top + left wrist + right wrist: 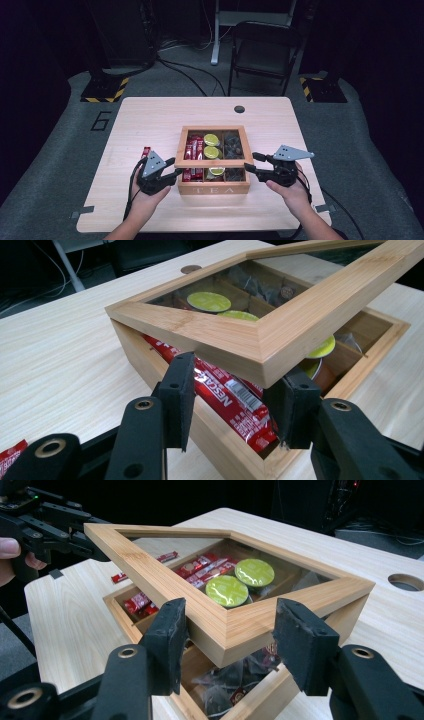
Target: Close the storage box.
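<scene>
**Tea box lid half raised between two grippers**

The glazed wooden lid (220,610) hangs tilted over the tea box (213,188), its front corners between the spread jaws of the left gripper (235,405) and right gripper (227,647). Neither pinches it, so uneven lifting could let it slip and slam shut. Beyond both lies the pale table (150,115); past that, a dark room with a folding chair (262,47).

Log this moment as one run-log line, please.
lid partly raised | left gripper open at front-left corner | right gripper open at front-right corner | tea box on table
</scene>
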Demonstrator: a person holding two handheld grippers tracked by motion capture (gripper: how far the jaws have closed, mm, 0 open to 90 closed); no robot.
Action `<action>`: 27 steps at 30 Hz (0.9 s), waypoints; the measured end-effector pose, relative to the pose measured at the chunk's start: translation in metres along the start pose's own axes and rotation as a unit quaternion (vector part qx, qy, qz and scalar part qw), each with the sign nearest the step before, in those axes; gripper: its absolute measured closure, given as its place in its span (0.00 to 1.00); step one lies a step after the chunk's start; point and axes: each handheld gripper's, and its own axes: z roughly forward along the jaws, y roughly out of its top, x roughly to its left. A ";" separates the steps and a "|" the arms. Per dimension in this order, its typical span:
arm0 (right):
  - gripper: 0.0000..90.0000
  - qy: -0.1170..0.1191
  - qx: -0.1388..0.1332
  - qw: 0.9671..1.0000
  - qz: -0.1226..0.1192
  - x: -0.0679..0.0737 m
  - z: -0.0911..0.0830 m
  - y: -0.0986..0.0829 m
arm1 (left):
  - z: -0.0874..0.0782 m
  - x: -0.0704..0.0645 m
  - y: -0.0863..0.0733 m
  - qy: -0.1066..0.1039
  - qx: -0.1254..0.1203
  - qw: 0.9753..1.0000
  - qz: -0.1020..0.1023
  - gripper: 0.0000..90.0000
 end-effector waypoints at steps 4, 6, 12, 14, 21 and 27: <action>0.52 -0.004 0.006 1.000 -0.009 0.002 0.001 -0.005 | 0.002 -0.001 -0.007 -0.004 0.002 1.000 -0.006 0.63; 0.52 -0.007 0.010 1.000 -0.015 0.005 0.002 -0.008 | 0.003 -0.002 -0.010 -0.004 0.003 1.000 -0.006 0.63; 0.51 -0.018 0.026 0.999 -0.036 0.010 0.006 -0.018 | 0.007 -0.004 -0.022 -0.012 0.020 1.000 -0.008 0.63; 0.51 -0.017 0.029 0.999 -0.030 0.011 0.007 -0.022 | 0.008 -0.004 -0.025 -0.014 0.023 1.000 -0.010 0.63; 0.51 -0.014 0.037 0.999 -0.017 0.010 0.010 -0.033 | 0.009 -0.011 -0.032 -0.021 0.043 0.999 0.005 0.59; 0.51 -0.014 0.041 0.999 -0.017 0.011 0.011 -0.037 | 0.009 -0.012 -0.037 -0.026 0.048 0.998 -0.007 0.58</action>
